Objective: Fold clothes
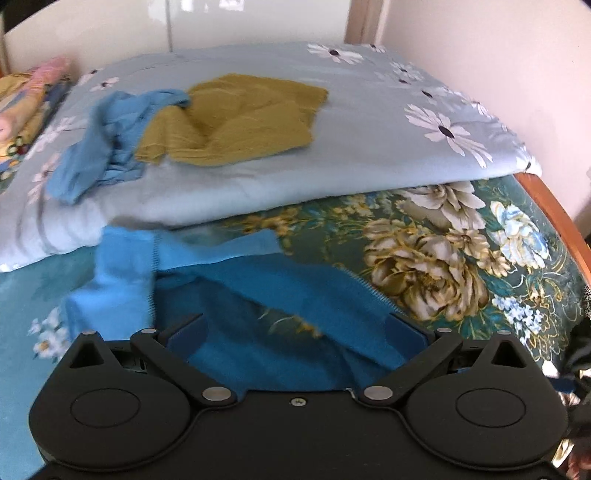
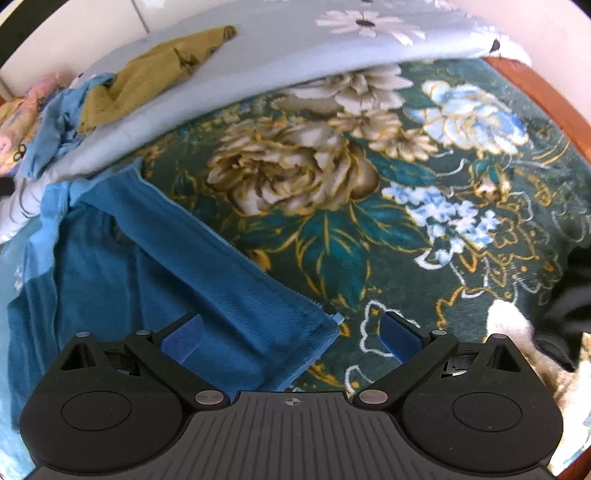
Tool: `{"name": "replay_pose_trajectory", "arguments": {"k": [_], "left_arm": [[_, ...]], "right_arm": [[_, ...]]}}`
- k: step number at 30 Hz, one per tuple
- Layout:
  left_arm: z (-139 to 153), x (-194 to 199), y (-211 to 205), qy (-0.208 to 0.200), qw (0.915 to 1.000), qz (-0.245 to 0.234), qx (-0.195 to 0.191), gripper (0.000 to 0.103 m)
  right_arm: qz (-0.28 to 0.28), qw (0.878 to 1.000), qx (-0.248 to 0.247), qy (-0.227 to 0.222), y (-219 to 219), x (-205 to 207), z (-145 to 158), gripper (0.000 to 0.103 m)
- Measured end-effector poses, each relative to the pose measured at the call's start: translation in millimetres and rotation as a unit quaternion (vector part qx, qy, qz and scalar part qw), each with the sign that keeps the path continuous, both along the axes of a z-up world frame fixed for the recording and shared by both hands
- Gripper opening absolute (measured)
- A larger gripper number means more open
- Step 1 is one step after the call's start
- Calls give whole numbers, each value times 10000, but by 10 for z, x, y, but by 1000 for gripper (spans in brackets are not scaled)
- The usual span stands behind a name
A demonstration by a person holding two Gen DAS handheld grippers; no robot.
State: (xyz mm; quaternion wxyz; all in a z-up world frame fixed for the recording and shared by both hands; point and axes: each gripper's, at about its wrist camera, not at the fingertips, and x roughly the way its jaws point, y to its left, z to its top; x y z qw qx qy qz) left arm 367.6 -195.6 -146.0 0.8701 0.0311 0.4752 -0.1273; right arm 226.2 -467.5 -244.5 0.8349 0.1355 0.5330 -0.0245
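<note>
The blue fleece zip jacket (image 2: 207, 280) lies near, left on the dark green flowered blanket (image 2: 424, 229); far behind, maybe touching, a mustard knitted top (image 1: 243, 118) and light blue crumpled garment (image 1: 99, 147) sit on the pale grey daisy-print quilt (image 1: 369, 147).

Pretty bright, soft daylight in both views, no hard shadows anywhere. The glossy white wardrobe (image 1: 221, 22) at the back throws some glare. Motion blur is the main issue: in the left wrist view the blue jacket (image 1: 258, 295) and the mustard garment (image 1: 240, 118) are smeared, and the right wrist view is only a bit sharper. Heavy fisheye bending at the edges, with dark corners; the wooden bed frame (image 2: 554, 103) curves hard.
</note>
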Motion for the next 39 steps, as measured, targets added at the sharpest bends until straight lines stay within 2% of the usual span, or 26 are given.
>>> {"name": "replay_pose_trajectory", "arguments": {"k": [5, 9, 13, 17, 20, 22, 24, 26, 27, 28, 29, 30, 32, 34, 38, 39], "left_arm": [[-220, 333, -432, 141, 9988, -166, 428, 101], [-377, 571, -685, 183, 9977, -177, 623, 101], [-539, 775, -870, 317, 9951, -11, 941, 99], [-696, 921, -937, 537, 9902, 225, 1273, 82], [-803, 1018, -969, 696, 9851, 408, 1519, 79], [-850, 1052, -950, 788, 9823, 511, 1621, 69], [-887, 1076, -922, 900, 9811, 566, 1619, 53], [-923, 1094, -889, 1046, 9798, 622, 1587, 44], [-931, 1094, -872, 1072, 9798, 639, 1566, 32], [-937, 1093, -856, 1085, 9798, 653, 1545, 25], [-946, 1092, -836, 1097, 9797, 671, 1540, 10], [-950, 1089, -808, 1102, 9795, 717, 1529, 4], [-938, 1081, -738, 1086, 9806, 811, 1414, 0], [-921, 1073, -672, 1058, 9815, 858, 1347, 0], [-857, 1037, -516, 922, 9854, 952, 1066, 0], [-833, 1030, -470, 869, 9864, 985, 992, 0]], "right_arm": [[152, 9998, 31, 109, -56, 99, -209, 101], [292, 9995, 124, 58, -85, 159, -278, 97], [469, 9986, 255, 4, -117, 252, -324, 87], [750, 9965, 360, 63, -137, 386, -410, 80], [1008, 9940, 418, 112, -135, 488, -476, 72], [1214, 9914, 447, 187, -136, 567, -527, 58], [1341, 9891, 535, 289, -143, 631, -578, 52], [1458, 9865, 647, 382, -149, 682, -621, 50], [1517, 9849, 715, 421, -150, 698, -637, 48], [1575, 9833, 783, 460, -152, 714, -653, 44], [1634, 9817, 835, 504, -148, 723, -667, 43], [1687, 9802, 875, 550, -140, 727, -681, 42], [1769, 9778, 949, 597, -130, 730, -699, 38], [1820, 9756, 1052, 631, -133, 730, -707, 29], [1771, 9742, 1257, 610, -157, 719, -659, 21], [1771, 9729, 1363, 588, -161, 709, -632, 10]]}}
